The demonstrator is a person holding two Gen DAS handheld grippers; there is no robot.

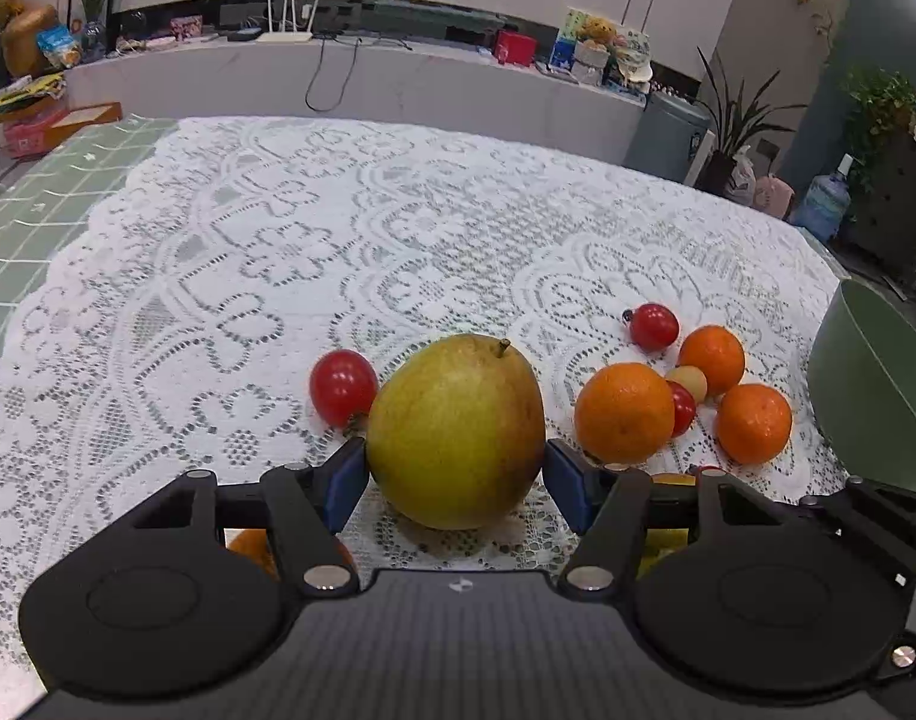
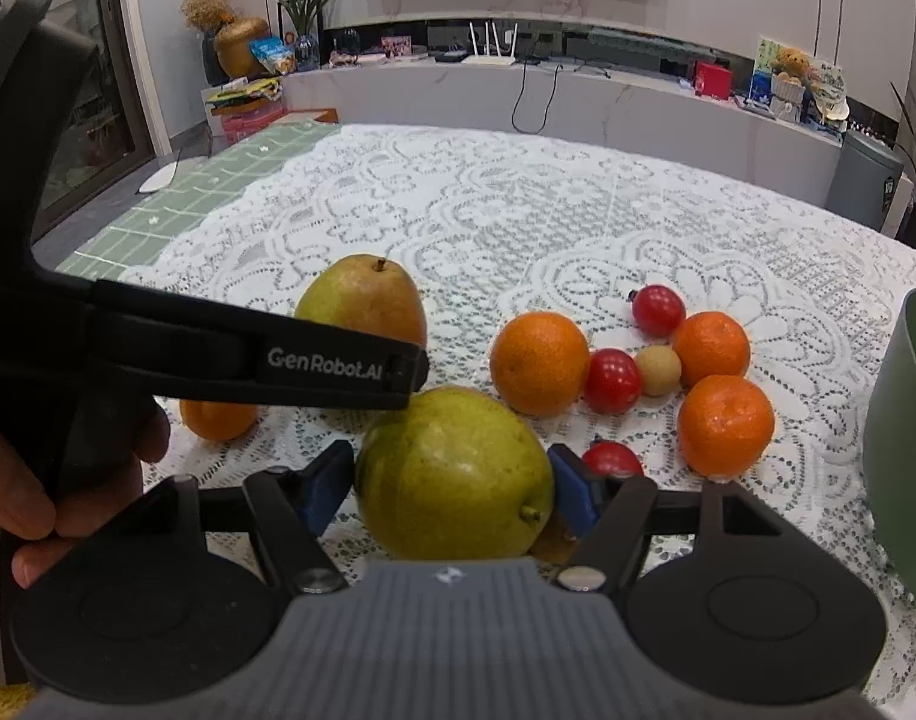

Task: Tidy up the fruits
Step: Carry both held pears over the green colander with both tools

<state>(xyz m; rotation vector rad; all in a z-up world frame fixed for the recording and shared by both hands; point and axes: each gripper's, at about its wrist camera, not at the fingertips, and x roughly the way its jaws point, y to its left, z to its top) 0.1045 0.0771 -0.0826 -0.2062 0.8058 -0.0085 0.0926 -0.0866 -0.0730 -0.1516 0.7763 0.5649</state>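
Yellow-green pear [image 1: 455,432] upright, stem up, second pear [image 2: 452,474] sideways

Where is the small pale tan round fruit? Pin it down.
In the right wrist view the small pale tan round fruit lies right of centre on the white lace tablecloth, wedged between a red cherry tomato and an orange mandarin.

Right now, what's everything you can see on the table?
pears: two, yellow-green; far pear, near pear
oranges: four, orange; three right of the pears, one left
cherry tomatoes: four, red; mostly among the oranges
small round fruit: one, tan; among the oranges
bowl: one, green; right edge
lace tablecloth: one, white; under everything
left gripper: black, blue pads; gripping far pear
right gripper: same; gripping near pear
hand: one; holding left gripper
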